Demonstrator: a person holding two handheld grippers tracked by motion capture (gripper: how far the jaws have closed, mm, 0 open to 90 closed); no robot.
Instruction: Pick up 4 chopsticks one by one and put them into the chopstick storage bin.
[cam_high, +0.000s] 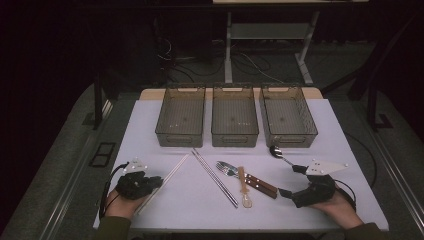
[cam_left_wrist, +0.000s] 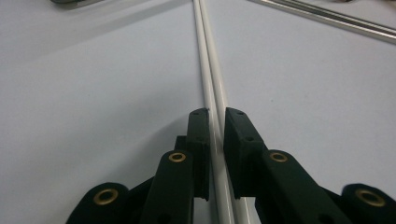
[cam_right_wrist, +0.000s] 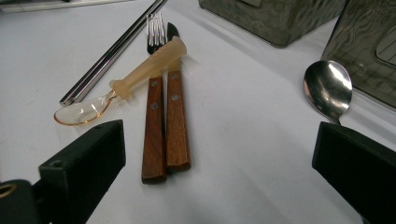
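Left tool (cam_left_wrist: 215, 116) pinched nearly shut on the white chopsticks (cam_left_wrist: 210, 70), near their close end on the bench (cam_high: 350, 150). Their long axis runs away toward the left bin (cam_high: 181, 116), in line with the jaws. Right tool (cam_high: 292, 181) idles wide open, holding nothing (metal spoon (cam_right_wrist: 328, 88) just beside one jaw). The left gripper view shows the pinch; the high view shows the bins.

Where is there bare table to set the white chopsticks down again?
Bare patches: left of the white chopsticks up to the left bin, the strip between them and the metal chopsticks, and the table's right edge. Crowded: centre, where fork, knife and plastic spoon overlap.
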